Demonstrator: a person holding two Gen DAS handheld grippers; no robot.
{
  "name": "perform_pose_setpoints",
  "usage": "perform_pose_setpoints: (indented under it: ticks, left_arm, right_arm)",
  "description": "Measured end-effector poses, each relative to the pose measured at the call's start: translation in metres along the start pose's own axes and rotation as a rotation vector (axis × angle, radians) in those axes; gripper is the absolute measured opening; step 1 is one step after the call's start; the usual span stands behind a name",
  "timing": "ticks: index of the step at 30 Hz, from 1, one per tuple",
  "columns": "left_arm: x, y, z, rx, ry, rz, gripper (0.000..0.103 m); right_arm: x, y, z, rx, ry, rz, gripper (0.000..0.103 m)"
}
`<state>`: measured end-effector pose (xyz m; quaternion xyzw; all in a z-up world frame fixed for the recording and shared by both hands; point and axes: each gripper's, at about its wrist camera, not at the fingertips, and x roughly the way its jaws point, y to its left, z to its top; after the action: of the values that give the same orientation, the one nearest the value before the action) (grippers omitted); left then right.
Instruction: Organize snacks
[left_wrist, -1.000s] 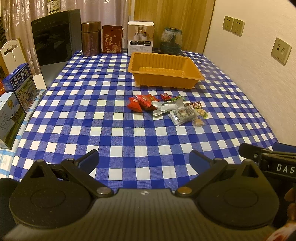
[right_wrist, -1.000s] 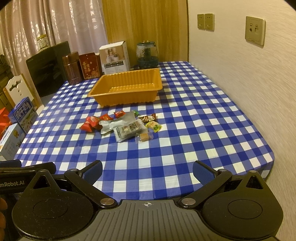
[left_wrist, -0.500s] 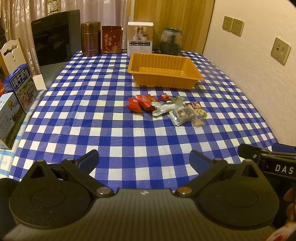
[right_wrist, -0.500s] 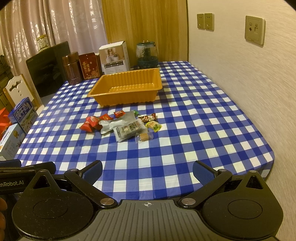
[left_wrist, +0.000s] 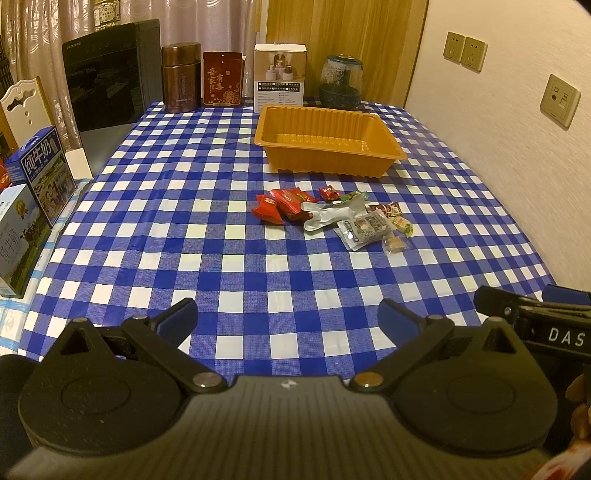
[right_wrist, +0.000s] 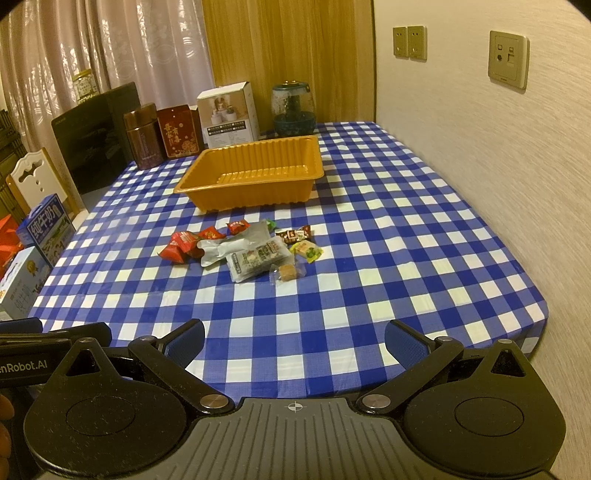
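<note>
Only one tray (left_wrist: 328, 142) (two tools)

Blue-and-white checked tablecloth (left_wrist: 207, 236). Plain orange tray (left_wrist: 328, 142), ribbed walls. Red wrappers (left_wrist: 280, 206) at left of snack heap; silver-white foil pouch (left_wrist: 332, 216); clear packet (left_wrist: 365, 227) with black-and-white print; dark brown candy (left_wrist: 386, 209); yellow-green candy (left_wrist: 404, 226); tan sweet (left_wrist: 394, 244) in clear wrap. Brown canister (left_wrist: 181, 83). Dark red tin (left_wrist: 221, 84), gold lettering. White box (left_wrist: 279, 83). Blue milk carton (left_wrist: 40, 173). Black grippers, blue fingertips (left_wrist: 177, 319).
</note>
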<state>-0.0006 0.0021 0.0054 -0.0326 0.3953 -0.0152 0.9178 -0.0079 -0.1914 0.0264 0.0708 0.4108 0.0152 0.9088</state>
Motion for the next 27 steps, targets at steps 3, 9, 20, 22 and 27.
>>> perform_pose_setpoints:
  ticks: [3,9,20,22,27]
  left_arm:
    - [0.000,0.000,0.000,0.001,0.000,0.000,0.103]
    - [0.000,-0.003,0.002,-0.001,0.003,-0.007,0.103]
    - [0.019,0.003,-0.001,0.012,0.021,-0.042,0.103]
    - [0.029,0.006,0.000,0.007,0.029,-0.047,0.103]
    - [0.055,0.013,0.005,0.003,0.037,-0.055,0.103]
  right_arm:
    - [0.000,0.000,0.000,0.002,0.000,-0.001,0.103]
    - [0.001,-0.001,-0.001,0.009,-0.002,-0.001,0.103]
    - [0.023,-0.009,-0.007,0.046,-0.029,-0.006,0.103]
    - [0.030,-0.013,-0.007,0.054,-0.033,-0.003,0.103]
    - [0.055,-0.019,-0.004,0.064,-0.032,0.001,0.103]
